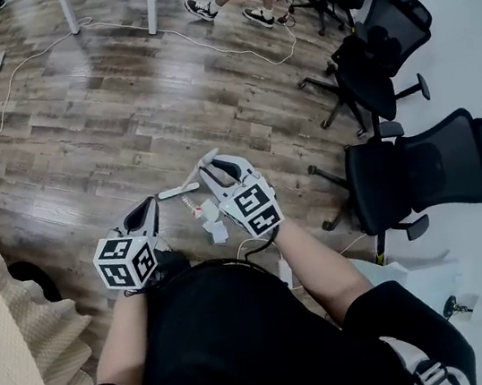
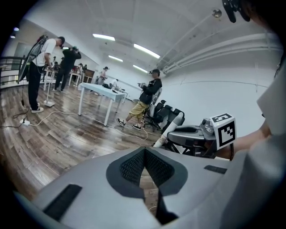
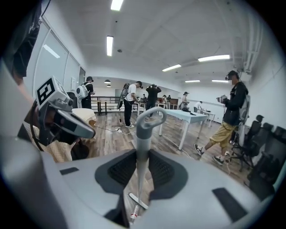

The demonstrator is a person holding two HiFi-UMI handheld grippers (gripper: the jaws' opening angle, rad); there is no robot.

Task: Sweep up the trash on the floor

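Right claw [image 3: 142, 154] clamped on grey broom handle [image 3: 142, 134], loop end past the tips. Left claw [image 2: 144, 152] closed, empty, above wood floor [image 1: 120, 115].

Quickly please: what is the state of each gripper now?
Left gripper: closed, nothing between its jaws.
Right gripper: closed on a grey handle with a loop end.

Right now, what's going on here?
A person stands on a wooden floor with a gripper in each hand. The right gripper is clamped on a grey handle with a loop at its top. I can't tell whether it is a broom's or a dustpan's. The left gripper is shut on nothing. No sweeping shows yet.
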